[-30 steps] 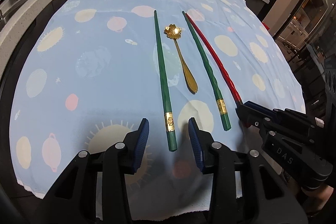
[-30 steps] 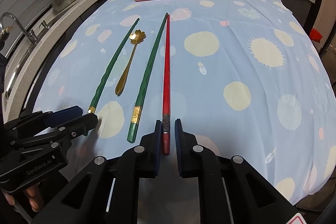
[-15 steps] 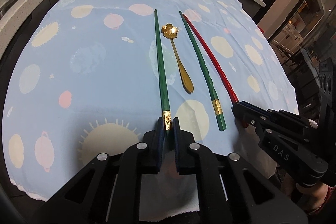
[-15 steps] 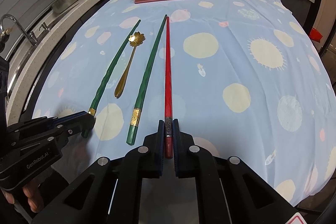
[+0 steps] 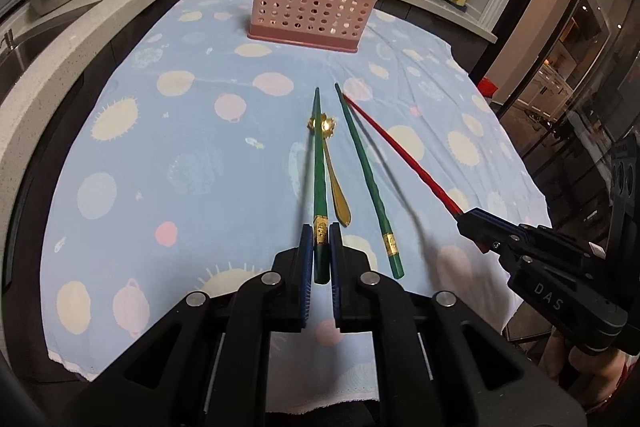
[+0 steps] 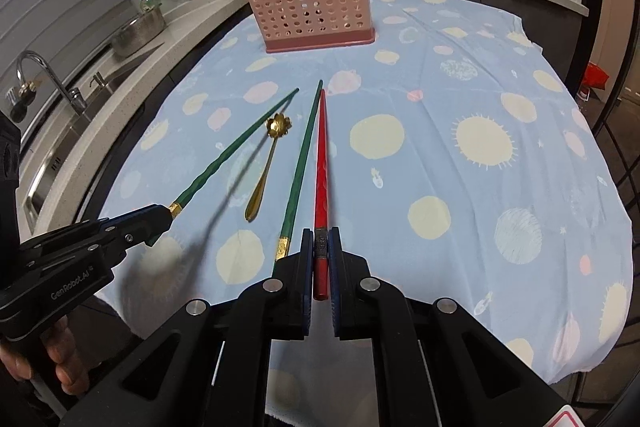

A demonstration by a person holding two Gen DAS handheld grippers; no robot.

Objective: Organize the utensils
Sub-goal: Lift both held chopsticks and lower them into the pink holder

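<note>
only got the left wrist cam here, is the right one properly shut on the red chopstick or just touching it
Observer: Shut on it. The right wrist view shows the right gripper with both fingers pressed on the red chopstick, near its butt end.
Operator: ok and my green one, is it off the cloth
Observer: It looks so. Seen from the side, the green chopstick in the left gripper slants above the tablecloth, and its shadow lies apart from it.
Operator: anything out on my left
Observer: A curved faucet, beyond the cloth's left edge.
</note>
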